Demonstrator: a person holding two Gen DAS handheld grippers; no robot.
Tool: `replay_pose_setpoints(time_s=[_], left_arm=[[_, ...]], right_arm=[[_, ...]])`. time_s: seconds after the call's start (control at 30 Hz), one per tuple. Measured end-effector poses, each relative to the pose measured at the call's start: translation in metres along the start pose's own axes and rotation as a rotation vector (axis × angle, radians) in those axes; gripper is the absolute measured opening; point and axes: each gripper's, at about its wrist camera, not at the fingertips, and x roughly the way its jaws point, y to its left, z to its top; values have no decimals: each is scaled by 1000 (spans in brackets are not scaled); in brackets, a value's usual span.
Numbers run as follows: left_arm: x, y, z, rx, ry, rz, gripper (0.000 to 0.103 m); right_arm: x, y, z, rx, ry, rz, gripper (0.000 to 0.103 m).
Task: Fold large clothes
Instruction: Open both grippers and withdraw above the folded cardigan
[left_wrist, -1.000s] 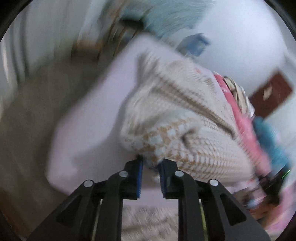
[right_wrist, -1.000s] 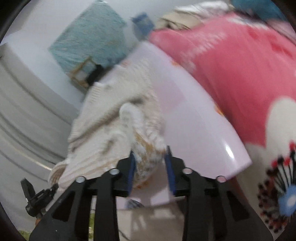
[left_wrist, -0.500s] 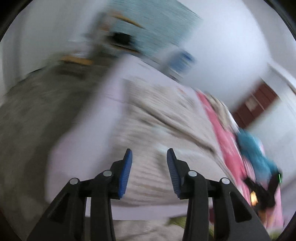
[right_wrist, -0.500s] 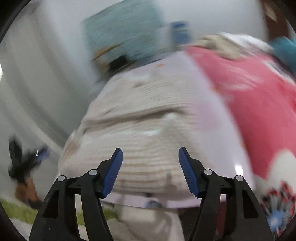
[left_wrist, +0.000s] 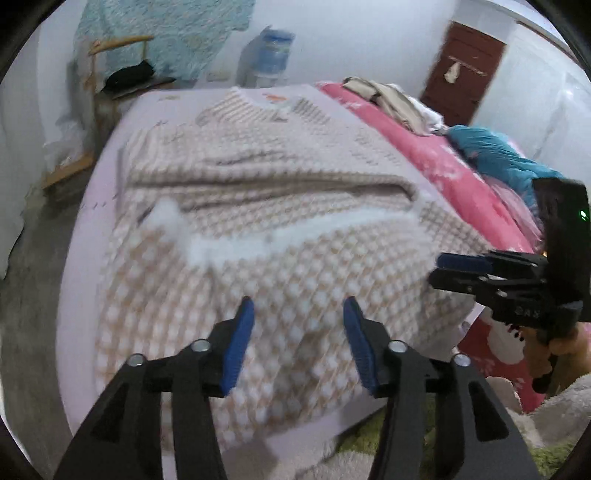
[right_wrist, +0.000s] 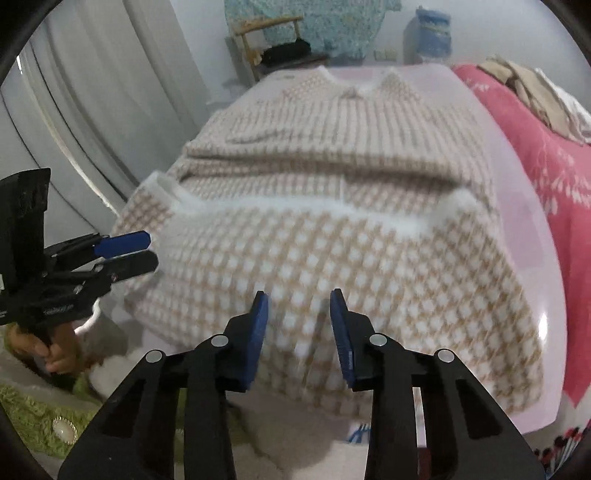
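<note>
A beige and white checked sweater (left_wrist: 280, 206) lies spread on a lilac board (left_wrist: 85, 236) on the bed, its lower part folded up over the body, white hem across the middle. It also shows in the right wrist view (right_wrist: 332, 206). My left gripper (left_wrist: 298, 343) is open and empty, just in front of the near fold. My right gripper (right_wrist: 299, 332) is open and empty at the near edge too. The right gripper appears in the left wrist view (left_wrist: 480, 273), the left gripper in the right wrist view (right_wrist: 110, 254).
A pink floral blanket (left_wrist: 436, 155) with a pile of clothes (left_wrist: 391, 99) and a teal garment (left_wrist: 495, 155) lies to the right. A wooden chair (right_wrist: 273, 40) and a water bottle (left_wrist: 269, 55) stand behind. Curtains (right_wrist: 103, 96) hang on the left. A green rug (right_wrist: 29, 417) lies below.
Both grippers let go of the sweater's hem, opened and pulled back toward the near edge. The folded lower part now lies flat on the sweater's body.
</note>
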Motion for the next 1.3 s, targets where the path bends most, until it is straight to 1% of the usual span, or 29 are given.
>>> replay_pose_setpoints(time_s=[0.03,0.1,0.17,0.23,0.27,0.33,0.4,0.43,0.47,0.5,0.53,0.57,0.6,0.67,0.77,0.83,0.9,0.93,0.97,1.0,1.03,1.07,1.1,1.13,1.17,1.2,1.23,1.27,1.3], left_arm=[[12,1,1,-3,28,31,52],[41,10,4,-36,75,46,55],[39,13,9,-63,58,38,54],[33,12,18,-53,43,52,54],[31,13,22,-47,28,66,54],[38,19,25,-67,51,55,54],[46,24,23,-96,76,50,51],[47,22,22,-94,58,62,48],[46,21,22,-81,46,78,39],[46,19,21,-61,38,109,24],[46,17,21,-52,33,126,17],[45,17,22,-48,23,129,8],[43,18,22,-51,14,124,4],[35,19,26,-52,-21,119,3],[14,16,37,-19,-106,151,3],[12,15,43,-1,-125,170,3],[23,17,45,6,-99,188,4],[32,19,44,8,-70,194,4],[48,23,40,10,-8,197,6],[58,27,35,-3,28,190,9],[56,30,33,-16,8,176,9],[53,30,33,-19,1,166,9],[48,30,35,-21,3,156,13],[42,31,36,-25,-7,153,18],[37,33,36,-30,-21,149,29],[33,36,36,-37,-33,146,42],[29,41,35,-52,-41,149,47],[29,45,34,-68,-37,159,52],[31,50,33,-87,-27,171,55]], right_arm=[[10,-3,2,3,11,-3,32],[30,-15,4,65,31,45,33],[28,-23,9,120,44,79,34],[16,-26,17,146,17,69,35],[9,-26,21,155,-4,72,41],[8,-31,26,179,-27,80,49],[24,-36,29,202,7,93,49],[31,-38,30,207,23,104,49],[43,-37,30,214,42,105,45],[45,-35,30,214,38,105,40],[42,-33,29,207,32,119,24],[39,-31,31,199,23,114,8],[36,-27,33,187,17,118,6],[28,-22,33,165,-3,95,2],[10,-19,40,148,-66,77,2],[4,-18,45,137,-98,62,2],[15,-20,48,137,-91,40,2],[28,-22,46,135,-57,22,2],[37,-24,45,131,-29,10,5],[47,-25,42,133,-7,7,7],[45,-28,40,143,-15,12,7],[41,-30,42,155,-10,23,16],[36,-31,44,160,-16,20,21],[27,-33,45,162,-40,9,31],[16,-36,46,160,-78,-9,38],[9,-39,47,162,-101,-30,40],[2,-47,46,179,-126,-68,41],[2,-55,44,197,-131,-87,43],[7,-67,41,233,-116,-111,43]])
